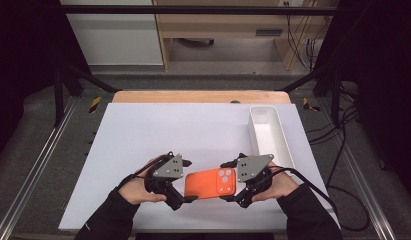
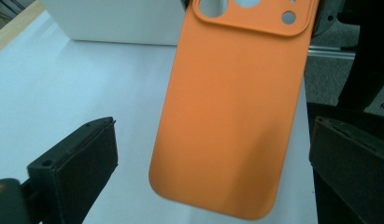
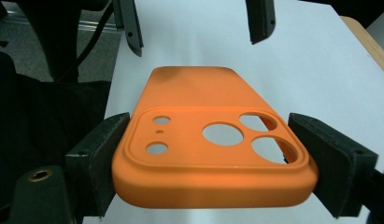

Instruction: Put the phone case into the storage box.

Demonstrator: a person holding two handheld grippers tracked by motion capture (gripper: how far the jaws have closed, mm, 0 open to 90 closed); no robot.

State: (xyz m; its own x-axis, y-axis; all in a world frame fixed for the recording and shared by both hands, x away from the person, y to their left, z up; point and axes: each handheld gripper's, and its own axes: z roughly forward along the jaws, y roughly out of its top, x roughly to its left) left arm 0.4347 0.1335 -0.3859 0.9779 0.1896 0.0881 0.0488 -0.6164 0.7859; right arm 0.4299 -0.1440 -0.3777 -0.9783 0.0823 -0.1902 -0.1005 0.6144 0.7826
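Right gripper view shows your right gripper (image 3: 213, 158) clamped on the orange phone case (image 3: 213, 154) at its camera end. Your left gripper (image 2: 213, 158) stands wide open, its 2 jaws apparently clear of the case's plain end.

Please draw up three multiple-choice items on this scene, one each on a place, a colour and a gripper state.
1. Where does the long white rectangular plastic bin sit on the white table sheet?
A. at its right edge
B. at its left edge
C. at its middle

2. What colour is the soft silicone phone case?
A. blue
B. orange
C. green

3. How does the left gripper stand?
A. clamped on the case
B. jaws apart, off the case
C. gripping the bin

Answers: 1 A, the high view shows the bin along the right side. 2 B, every view shows orange. 3 B, gaps show beside the case, while the right gripper clamps its camera end.
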